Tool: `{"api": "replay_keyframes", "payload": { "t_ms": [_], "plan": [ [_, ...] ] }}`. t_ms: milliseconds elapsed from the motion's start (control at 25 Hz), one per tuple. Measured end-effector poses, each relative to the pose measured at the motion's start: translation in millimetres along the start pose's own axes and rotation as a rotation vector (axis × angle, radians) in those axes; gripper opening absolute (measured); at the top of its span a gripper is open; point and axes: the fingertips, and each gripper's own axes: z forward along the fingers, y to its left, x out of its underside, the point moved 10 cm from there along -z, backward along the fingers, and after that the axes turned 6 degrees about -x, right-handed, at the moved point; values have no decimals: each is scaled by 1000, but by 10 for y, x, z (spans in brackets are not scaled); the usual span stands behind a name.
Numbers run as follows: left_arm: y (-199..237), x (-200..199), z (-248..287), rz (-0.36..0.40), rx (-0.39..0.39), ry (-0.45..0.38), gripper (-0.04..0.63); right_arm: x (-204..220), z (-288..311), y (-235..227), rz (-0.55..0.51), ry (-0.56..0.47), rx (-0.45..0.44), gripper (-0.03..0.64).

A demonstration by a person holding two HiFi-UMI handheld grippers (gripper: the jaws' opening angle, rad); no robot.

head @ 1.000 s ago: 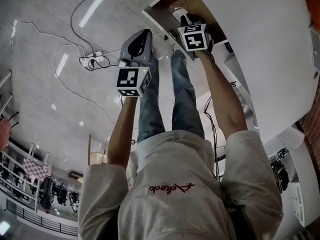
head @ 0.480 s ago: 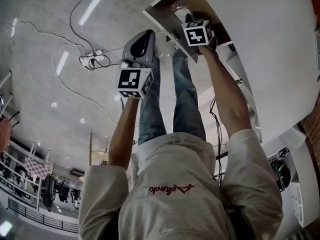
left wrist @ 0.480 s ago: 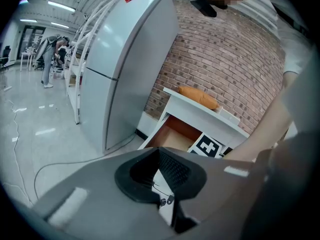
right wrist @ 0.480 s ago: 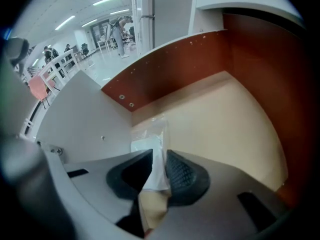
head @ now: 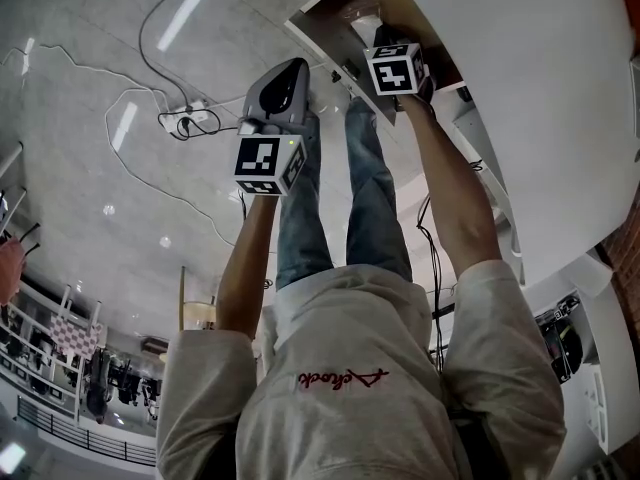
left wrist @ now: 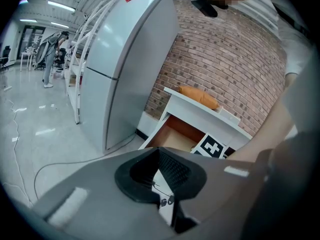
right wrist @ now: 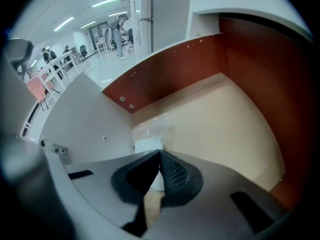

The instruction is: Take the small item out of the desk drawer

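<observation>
Empty left tool [left wrist: 159, 151] closed; right tool [right wrist: 160, 151] closed in drawer [right wrist: 225, 119], seemingly touching packet [right wrist: 149, 143]; shirt script [head: 340, 377] unreadable.

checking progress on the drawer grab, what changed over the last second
The right gripper pushed a little deeper into the open drawer, then held there. Its jaws are together at the near edge of the small white packet; whether they pinch it cannot be told. The packet is not out yet. The left gripper stayed shut and empty outside the drawer, about where it was.
</observation>
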Motion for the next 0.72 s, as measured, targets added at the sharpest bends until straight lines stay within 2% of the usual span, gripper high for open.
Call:
{"api": "replay_keyframes", "payload": {
  "t_ms": [360, 600, 720],
  "plan": [
    [-125, -121, -132, 7, -3, -28, 8, -89, -415, 144, -42, -80, 28, 12],
    [-241, -266, -263, 22, -4, -61, 8, -167, -830, 269, -45, -226, 38, 12],
    [-301, -327, -345, 27, -9, -74, 8, -168, -1034, 346, -46, -267, 33, 12]
  ]
}}
